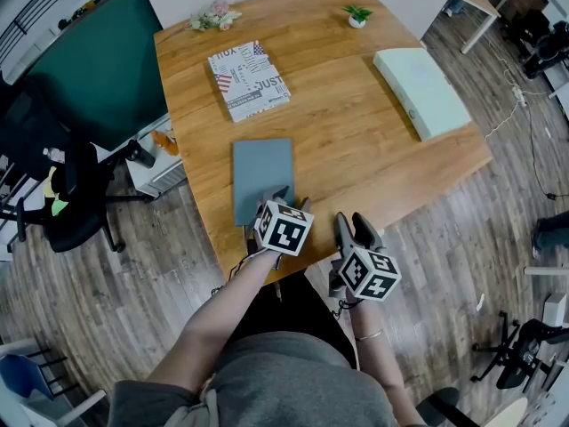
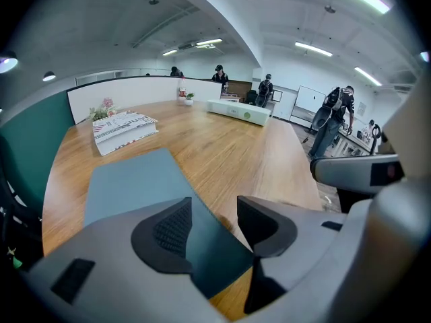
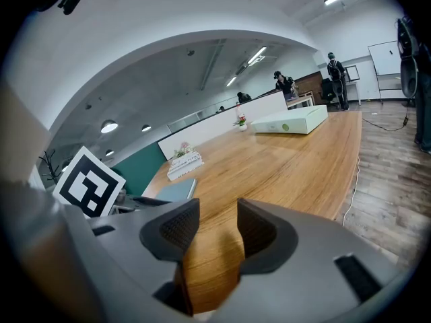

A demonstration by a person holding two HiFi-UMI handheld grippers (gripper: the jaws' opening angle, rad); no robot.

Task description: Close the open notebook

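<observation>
Notebook position: grey-blue notebook (image 1: 262,178) lies flat on the wooden table (image 1: 356,140), close to the near edge, cover up. Looks already shut, no page showing.
Left gripper: left gripper (image 1: 289,198) hangs over the notebook's near right corner, jaws spread. The corner shows in the gap between them, but the pads are not pressing on it.
Right gripper: right gripper (image 1: 354,227) is just beside the left one, over the table's near edge, jaws spread, only bare wood between them.
Notebook handling: judged thin and light, so one jaw pair should move it. Cover looks smooth and matte and fairly stiff at the board, but it would likely flex if lifted by a corner. May slide on the wood if pushed sideways.
Where to grip: by the free long edge of the cover, near its middle, with the pads flat on the board. Cannot tell from these views which long side is the spine.
Risk: pinching a corner could crease it, and a shallow grip could slip off the smooth cover.
Notebook writing: none visible, plain cover with no label or logo.
Printed book: printed book (image 1: 248,80) lies farther up the table, well apart from the notebook. "JUST" can be read, also "HUA", plus a flag pattern. The rest is too small.
White box: long white box (image 1: 420,92) at the far right of the table. A small green mark shows on its side in the right gripper view, not legible.
Far edge: small potted plant (image 1: 357,14) and a bunch of flowers (image 1: 213,14), no writing.
</observation>
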